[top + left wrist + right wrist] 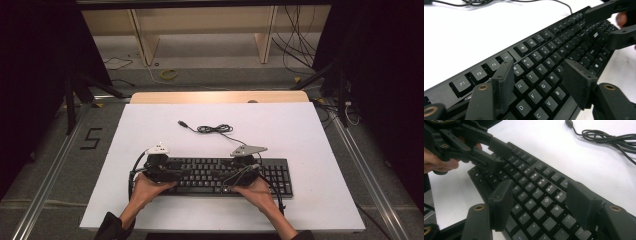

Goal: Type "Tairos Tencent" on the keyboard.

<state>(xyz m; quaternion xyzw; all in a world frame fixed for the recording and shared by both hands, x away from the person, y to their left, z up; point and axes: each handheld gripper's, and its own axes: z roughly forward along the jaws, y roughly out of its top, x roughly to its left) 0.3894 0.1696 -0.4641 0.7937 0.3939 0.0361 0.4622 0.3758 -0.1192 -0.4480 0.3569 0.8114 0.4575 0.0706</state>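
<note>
A person's left hand [147,189] holds the left gripper [167,175], a matte black tool of hinged plastic links with a white piece on top and brass-coloured pins at its joints. It hovers over the left end of a black keyboard [210,175]. In the left gripper view its two flat, slab-like jaws stand well apart above the letter keys, with nothing between the pads [503,82] but open air; they press on no key and hold nothing.

The keyboard is a long, low rectangle of dull black plastic with squared, slightly dished keycaps and faint white legends. It lies flat on a smooth white board [150,125] that covers the table, near the board's front edge, between the two hands. Behind it a thin black cable [212,129] lies in a loose coil on the board, ending in a plug [183,123] to the left.

Over the keyboard's right half, short of the number pad, the right hand [257,192] holds the right gripper [235,175], topped by a grey three-cornered plate [248,149]. Its jaws are spread wide over the keys in the right gripper view, gripping nothing.
</note>
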